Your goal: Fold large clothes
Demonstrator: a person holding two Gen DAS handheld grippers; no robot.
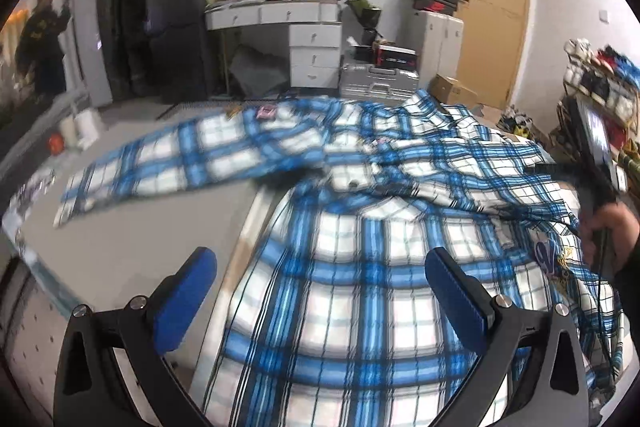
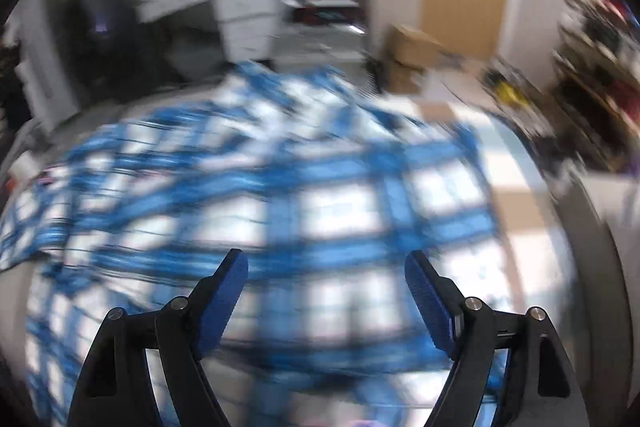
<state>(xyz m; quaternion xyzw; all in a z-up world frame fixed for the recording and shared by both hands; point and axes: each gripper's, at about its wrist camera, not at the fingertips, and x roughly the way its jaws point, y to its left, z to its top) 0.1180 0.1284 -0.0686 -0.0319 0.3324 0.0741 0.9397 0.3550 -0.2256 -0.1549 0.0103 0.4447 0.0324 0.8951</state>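
- Presently catalogued: one plaid shirt (image 1: 360,267), blue and white check with thin dark lines, lying spread on the grey table (image 1: 132,227); a large garment covering most of the surface on view.
- Position: body panel nearest the left wrist view, one sleeve (image 1: 160,163) stretched out flat to the left across bare table, the far part rumpled and heaped toward the right.
- Long axis: judged to run from the near hem away toward the far edge, where the collar end seems to lie; the sleeve lies nearly crosswise to that line.
- Handling, as a judgement: light, thin, wholly limp woven cloth. It should drape and sag from any single pinch, slide readily on the smooth table, and hold a crease only loosely. Not fragile.
- Where to hold: at edges and corners, namely hem corners, shoulder seams or the sleeve cuff, pinching one layer or a clean fold; a mid-panel grip would only bunch it.
- Left tool (image 1: 320,291): blue pads spread wide, nothing between them, hovering over the near panel.
- Right tool (image 2: 326,291): jaws apart, empty, shirt (image 2: 320,211) beneath; the view is heavily blurred.
- Also seen: a person's hand (image 1: 612,227) at the right edge of the left view.
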